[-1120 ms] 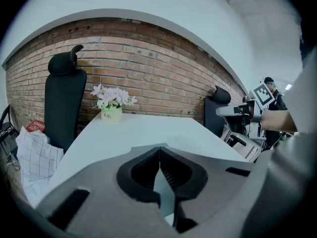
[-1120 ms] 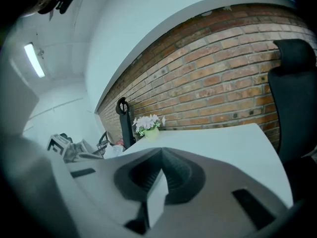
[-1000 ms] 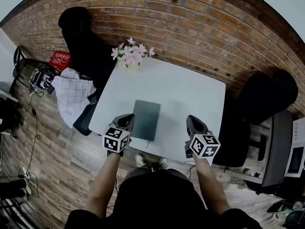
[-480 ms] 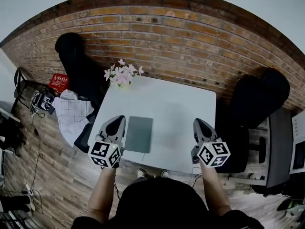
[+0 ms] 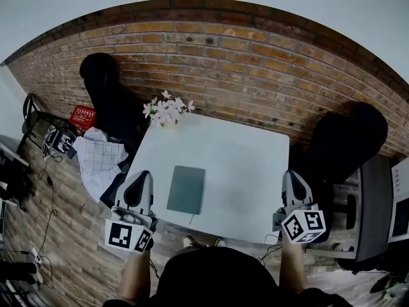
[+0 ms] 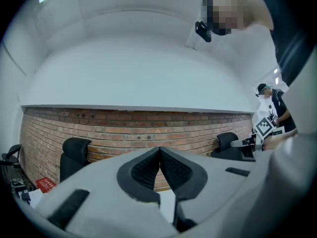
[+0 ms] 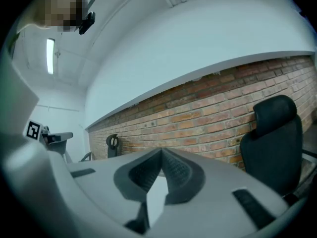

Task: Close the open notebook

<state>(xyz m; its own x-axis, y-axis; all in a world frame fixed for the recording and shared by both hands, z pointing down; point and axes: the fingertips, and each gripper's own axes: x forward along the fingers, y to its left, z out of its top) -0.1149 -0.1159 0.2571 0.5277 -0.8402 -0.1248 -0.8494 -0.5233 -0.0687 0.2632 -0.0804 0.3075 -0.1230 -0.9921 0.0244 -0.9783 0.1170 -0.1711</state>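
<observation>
Both claws come up and away from the work. The left claw (image 5: 141, 174) and right claw (image 5: 293, 175) hung low beside the notebook (image 5: 186, 189) a second ago. They have since risen and spread towards the near corners of the desk (image 5: 243, 165), each pinched closed on nothing. The notebook lies flat with its cover shut on the desk's near left part, well apart from the flowers (image 5: 165, 110). We judge the closing done, with only the withdrawal left.

I see a red brick wall (image 5: 255, 50) behind a white table (image 5: 249, 171), black chairs (image 5: 105, 88) at either side, and wood-plank flooring (image 5: 70, 235) underneath.
</observation>
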